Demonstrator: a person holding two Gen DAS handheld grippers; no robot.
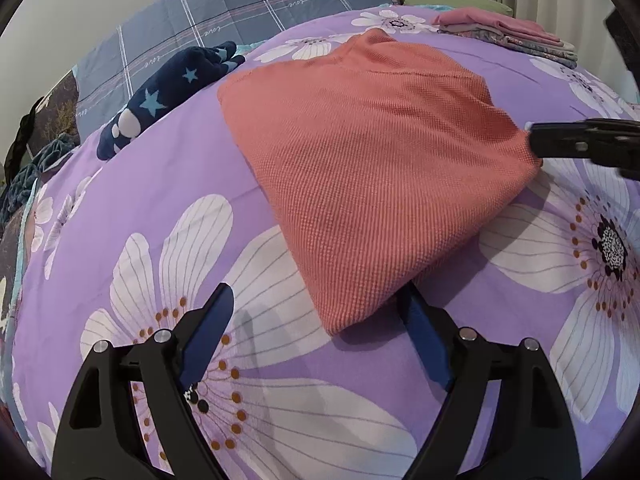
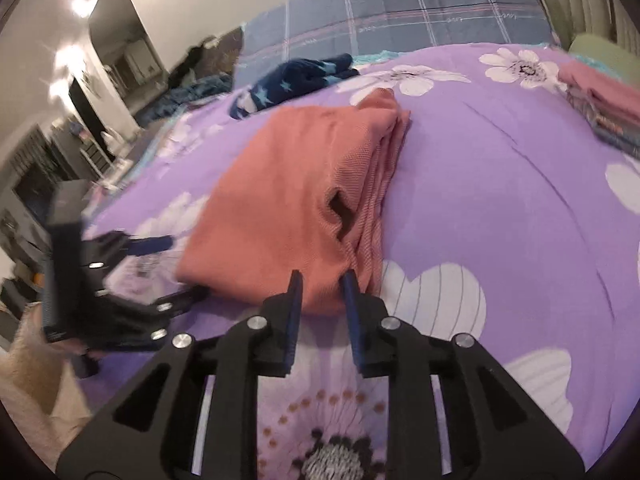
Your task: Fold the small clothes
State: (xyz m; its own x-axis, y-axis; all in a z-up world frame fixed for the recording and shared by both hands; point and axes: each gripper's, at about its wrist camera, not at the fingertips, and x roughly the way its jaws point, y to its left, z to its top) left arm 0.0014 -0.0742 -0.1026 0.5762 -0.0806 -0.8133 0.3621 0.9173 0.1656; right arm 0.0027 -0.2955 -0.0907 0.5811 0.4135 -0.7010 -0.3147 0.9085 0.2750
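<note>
A folded salmon-orange knit garment [image 1: 372, 168] lies on the purple floral bedspread [image 1: 152, 200]. My left gripper [image 1: 320, 300] is open, its fingers spread on either side of the garment's near corner, holding nothing. My right gripper [image 2: 322, 280] has its jaws narrowly apart around the garment's near edge [image 2: 320, 292]; I cannot tell if they pinch it. In the left wrist view the right gripper [image 1: 532, 140] touches the garment's right corner. In the right wrist view the garment [image 2: 296, 192] shows stacked folded layers, and the left gripper [image 2: 176, 268] is at its left.
A navy star-patterned garment [image 1: 168, 92] lies at the far left of the bed. A stack of folded clothes [image 1: 508, 36] sits at the far right. A blue plaid quilt [image 1: 240, 8] lies behind. Room furniture [image 2: 60, 168] stands beyond the bed's left edge.
</note>
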